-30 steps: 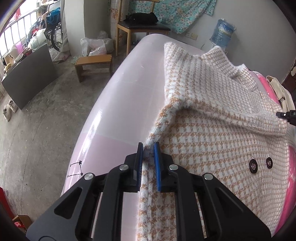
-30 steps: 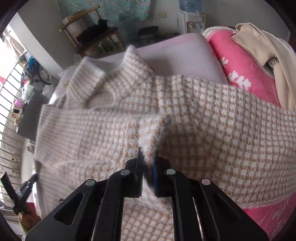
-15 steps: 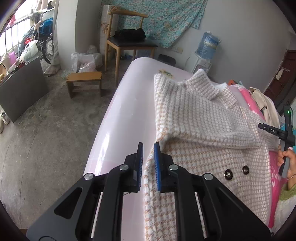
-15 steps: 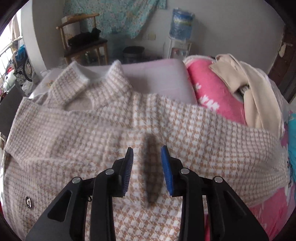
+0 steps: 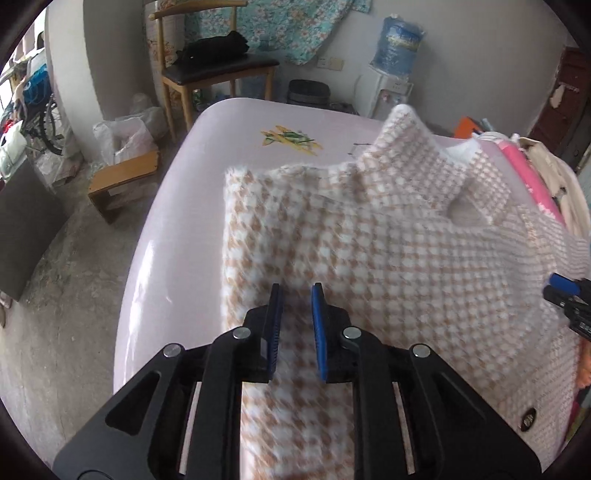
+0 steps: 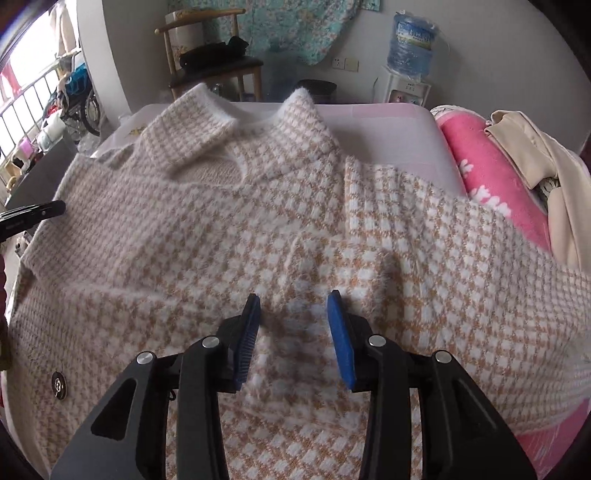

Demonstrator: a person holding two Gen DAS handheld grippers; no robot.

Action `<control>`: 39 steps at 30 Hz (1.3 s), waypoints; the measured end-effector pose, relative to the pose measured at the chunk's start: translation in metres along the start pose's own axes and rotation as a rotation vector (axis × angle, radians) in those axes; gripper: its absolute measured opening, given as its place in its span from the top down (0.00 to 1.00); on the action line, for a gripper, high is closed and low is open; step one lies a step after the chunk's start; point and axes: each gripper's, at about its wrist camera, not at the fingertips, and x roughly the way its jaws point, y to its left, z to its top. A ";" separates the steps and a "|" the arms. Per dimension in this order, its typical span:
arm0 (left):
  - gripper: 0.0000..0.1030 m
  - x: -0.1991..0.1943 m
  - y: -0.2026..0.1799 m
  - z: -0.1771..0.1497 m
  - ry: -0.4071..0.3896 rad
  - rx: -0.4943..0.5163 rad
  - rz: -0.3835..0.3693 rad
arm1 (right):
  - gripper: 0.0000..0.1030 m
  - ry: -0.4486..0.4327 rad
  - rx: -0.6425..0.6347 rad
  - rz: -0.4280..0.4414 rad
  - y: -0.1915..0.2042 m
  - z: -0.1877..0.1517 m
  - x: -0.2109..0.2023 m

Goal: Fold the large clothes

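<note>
Since a second ago, both sets of jaws let go of the cloth. Houndstooth coat (image 6: 295, 236) now lying flat on the pink table (image 5: 192, 206), collar (image 6: 207, 129) toward the far end, sleeves folded in across the body, one dark button (image 6: 59, 384) showing near the front edge. Left gripper (image 5: 295, 295) hovering over the coat's left folded edge, jaws apart with nothing between them. Right gripper (image 6: 293, 299) hovering above the middle of the coat, jaws spread wider, also holding nothing. At the coat's right side, overlapping a pink blanket (image 6: 491, 173) with a beige garment (image 6: 535, 158) heaped on it. Beyond the table's far end, a wooden chair (image 5: 207, 70) carrying something black, a water dispenser (image 5: 391, 77) against the wall, and a floral cloth (image 5: 288, 26) hanging above. On the floor to the left, a low wooden stool (image 5: 122, 181).
</note>
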 end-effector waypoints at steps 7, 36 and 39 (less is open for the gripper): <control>0.81 -0.011 0.019 0.007 -0.020 -0.113 -0.013 | 0.61 0.008 0.082 0.034 -0.018 -0.001 0.004; 0.54 -0.195 0.022 -0.241 0.019 -0.052 -0.136 | 0.35 0.084 0.432 0.199 -0.034 -0.221 -0.153; 0.54 -0.207 0.026 -0.281 0.051 -0.088 -0.159 | 0.35 0.107 0.480 0.221 -0.031 -0.256 -0.158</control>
